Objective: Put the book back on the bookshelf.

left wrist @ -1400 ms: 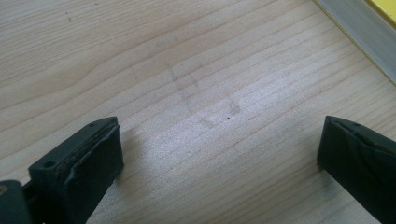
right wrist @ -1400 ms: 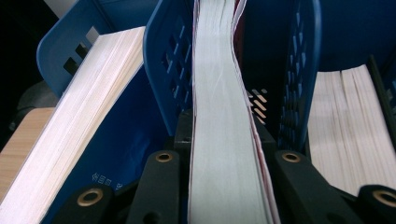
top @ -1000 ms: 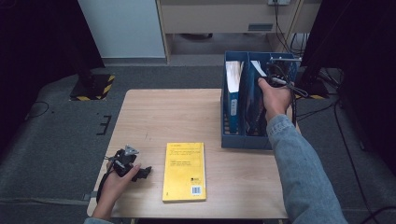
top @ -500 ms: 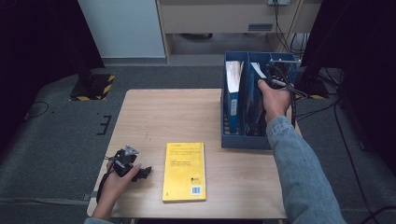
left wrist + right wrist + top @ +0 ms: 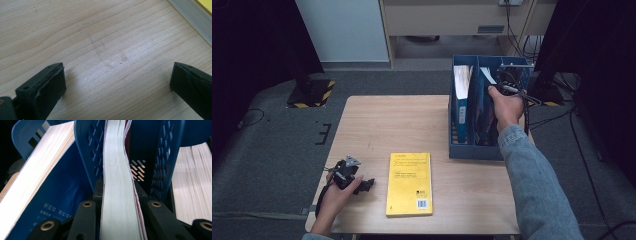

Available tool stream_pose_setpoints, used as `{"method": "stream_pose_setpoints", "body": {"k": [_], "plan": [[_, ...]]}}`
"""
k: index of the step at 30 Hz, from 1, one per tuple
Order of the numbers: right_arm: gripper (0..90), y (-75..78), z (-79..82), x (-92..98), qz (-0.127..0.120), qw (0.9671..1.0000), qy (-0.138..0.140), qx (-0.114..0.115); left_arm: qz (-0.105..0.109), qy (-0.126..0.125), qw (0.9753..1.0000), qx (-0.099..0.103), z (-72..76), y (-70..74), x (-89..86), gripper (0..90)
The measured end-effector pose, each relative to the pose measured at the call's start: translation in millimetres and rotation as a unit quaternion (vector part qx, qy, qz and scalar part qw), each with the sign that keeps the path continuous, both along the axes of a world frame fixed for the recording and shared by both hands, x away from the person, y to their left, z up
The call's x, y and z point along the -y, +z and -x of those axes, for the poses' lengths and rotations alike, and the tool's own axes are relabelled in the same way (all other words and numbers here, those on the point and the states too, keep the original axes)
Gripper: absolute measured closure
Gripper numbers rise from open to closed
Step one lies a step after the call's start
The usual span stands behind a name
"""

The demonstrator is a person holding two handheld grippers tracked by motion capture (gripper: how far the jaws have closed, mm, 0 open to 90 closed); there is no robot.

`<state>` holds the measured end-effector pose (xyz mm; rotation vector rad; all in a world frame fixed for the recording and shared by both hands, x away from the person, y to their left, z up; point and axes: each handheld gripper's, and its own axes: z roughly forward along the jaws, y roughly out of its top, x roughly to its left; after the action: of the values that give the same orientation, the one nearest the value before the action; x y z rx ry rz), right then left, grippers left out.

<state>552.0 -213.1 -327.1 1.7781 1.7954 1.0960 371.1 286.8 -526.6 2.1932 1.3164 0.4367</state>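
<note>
Starting with the wooden table (image 5: 402, 125), bare over most of its top. Moving to the blue file rack (image 5: 474, 150) at its far right edge, divided by perforated walls into upright slots. Finding a blue-covered book (image 5: 32, 182) leaning in the slot on one side, another block of pages (image 5: 192, 185) showing past the divider on the other, and between them the middle book (image 5: 117, 195), standing on edge with its fore-edge towards the camera.

Judging that middle book to be fairly thick, moderately heavy, and soft-covered, so likely flexing and fanning if pinched near a corner. Judging the cover also to be smooth, so perhaps slipping under a light squeeze. Favouring a grip squarely across the whole page block, deep on the jaws and near the upper edge, and a straight lift to avoid snagging on the lattice walls.

Noting the yellow book (image 5: 410, 183) lying flat near the front edge, well apart from the rack.

Seeing the right gripper (image 5: 504, 85) reaching into the rack from above, jaws pressed against both covers of the middle book and clamping it. Seeing the left gripper (image 5: 362, 184) resting low over the table just beside the yellow book, jaws spread wide with nothing between them but wood grain.
</note>
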Motion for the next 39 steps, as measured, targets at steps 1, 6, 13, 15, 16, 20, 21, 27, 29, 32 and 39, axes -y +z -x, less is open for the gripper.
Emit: {"method": "stream_pose_setpoints", "body": {"k": [1, 6, 13, 15, 16, 20, 21, 27, 29, 32, 39], "plan": [[71.8, 0.0, 0.3, 0.2, 0.000, 1.0000, 0.001, -0.001, 0.000, 0.000, 1.0000, 0.000, 0.1, 0.0, 0.0, 0.0], [71.5, -0.1, 2.8, 1.0, 0.003, 1.0000, 0.005, -0.004, 0.000, 0.000, 1.0000, 0.000, 0.0, 0.1, 0.1, 0.0], [70.5, -1.2, 12.3, 0.3, 0.006, 0.9997, 0.019, -0.011, 0.000, 0.001, 1.0000, 0.001, 0.2, -0.1, 0.2, 0.0], [70.0, -2.1, 15.9, 0.2, 0.006, 0.9996, 0.023, -0.014, 0.001, 0.001, 1.0000, 0.001, 0.3, -0.3, 0.3, 0.0], [69.8, -2.6, 17.6, 0.1, 0.007, 0.9995, 0.026, -0.015, 0.001, 0.001, 1.0000, 0.001, 0.3, -0.2, 0.3, 0.0], [69.3, -4.2, 23.5, -2.7, 0.016, 0.9991, 0.035, -0.019, 0.001, 0.001, 1.0000, 0.002, 0.3, -0.3, 0.2, 0.0], [69.1, -4.6, 24.3, -2.9, 0.017, 0.9990, 0.037, -0.018, 0.001, 0.001, 1.0000, 0.002, 0.3, -0.3, 0.2, 0.0], [67.6, -5.4, 28.5, -3.8, 0.010, 0.9992, 0.038, -0.012, 0.001, 0.000, 1.0000, 0.001, 0.4, -0.3, 0.1, 0.0], [66.3, -4.7, 28.7, -4.4, 0.005, 0.9991, 0.040, -0.012, 0.001, 0.000, 1.0000, 0.001, 0.3, -0.2, 0.1, 0.0], [64.6, -2.8, 27.8, -4.3, 0.003, 0.9992, 0.037, -0.014, 0.001, 0.000, 1.0000, 0.002, 0.4, -0.3, 0.1, 0.0], [62.3, 3.1, 21.6, 0.1, -0.005, 0.9993, 0.033, -0.018, 0.001, 0.000, 1.0000, 0.001, 0.3, -0.3, 0.3, 0.0]]}}
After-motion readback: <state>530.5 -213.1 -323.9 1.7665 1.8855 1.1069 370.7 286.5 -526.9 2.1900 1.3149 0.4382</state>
